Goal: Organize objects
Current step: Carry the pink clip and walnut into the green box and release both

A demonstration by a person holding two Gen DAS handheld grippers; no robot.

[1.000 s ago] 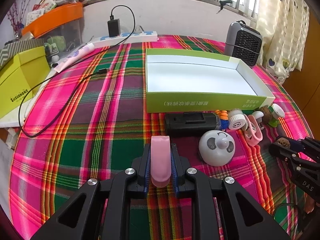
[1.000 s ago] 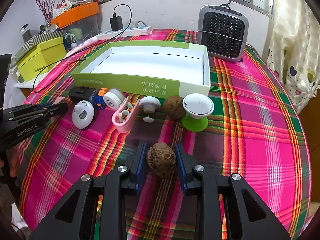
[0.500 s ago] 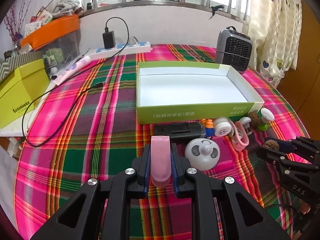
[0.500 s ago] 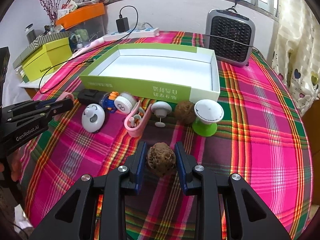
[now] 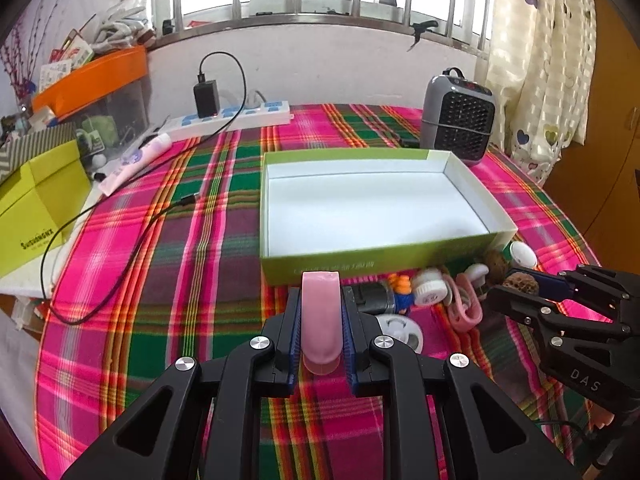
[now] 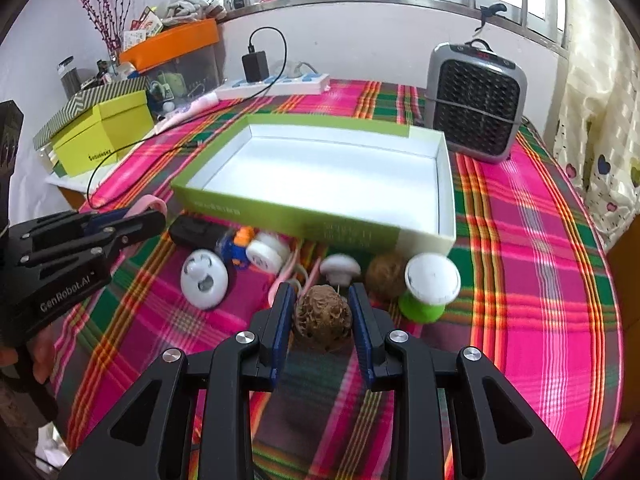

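My left gripper [image 5: 320,312] is shut on a flat pink piece [image 5: 320,320], lifted above the plaid cloth just short of the green box's near wall. My right gripper [image 6: 322,312] is shut on a wrinkled brown walnut [image 6: 322,316], also off the cloth. The open green box [image 6: 304,222] with a white inside stands empty. Along its near wall lie a white round face toy [image 6: 204,282], a black block [image 6: 192,232], a blue-orange toy [image 6: 236,248], a white round cap [image 6: 266,256], a pink clip [image 5: 464,308], a white mushroom knob [image 6: 340,266], a second walnut [image 6: 386,276] and a green-footed white stand [image 6: 430,286].
A grey fan heater [image 6: 476,116] stands behind the box on the right. A power strip [image 5: 232,118] with a black charger and cable [image 5: 120,216] lies at the back left. A yellow-green carton [image 5: 36,208] and an orange-lidded bin [image 5: 92,80] sit off the table's left edge.
Both grippers have risen with their loads and drawn a little closer to the green box. The row of small objects now sits lower and closer under the fingers.
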